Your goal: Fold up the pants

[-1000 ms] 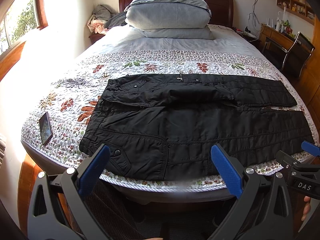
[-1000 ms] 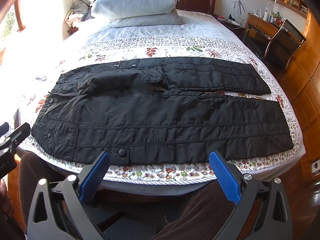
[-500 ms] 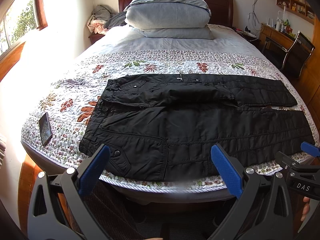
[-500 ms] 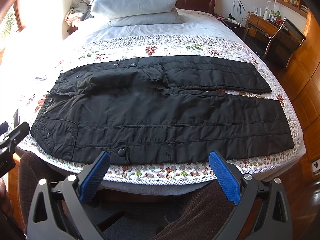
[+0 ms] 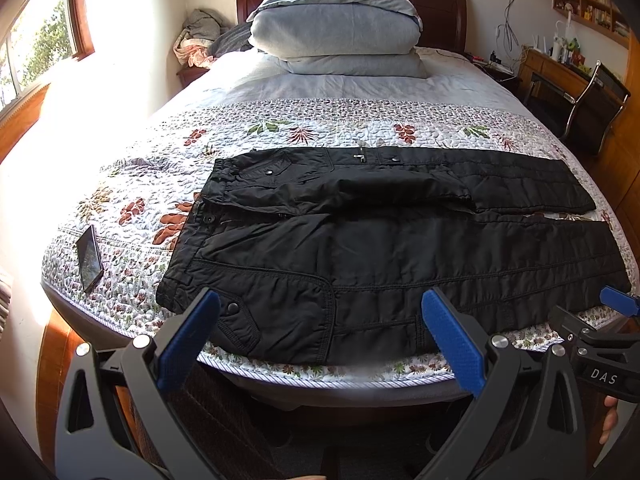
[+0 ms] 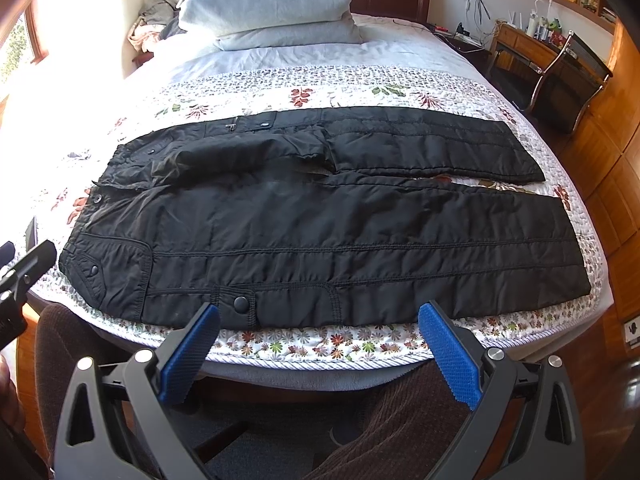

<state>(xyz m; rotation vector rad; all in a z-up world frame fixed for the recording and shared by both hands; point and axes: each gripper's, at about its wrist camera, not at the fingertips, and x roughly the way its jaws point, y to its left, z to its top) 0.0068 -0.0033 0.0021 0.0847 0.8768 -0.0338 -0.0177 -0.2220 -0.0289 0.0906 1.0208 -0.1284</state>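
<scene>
text: "DAS" | on: right hand-held gripper (image 5: 618,306) body, white lettering

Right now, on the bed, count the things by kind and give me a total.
Pants: 1
Phone: 1
Pillows: 2, stacked
Clothes heap: 1, at the head of the bed's left side
Total: 5
</scene>
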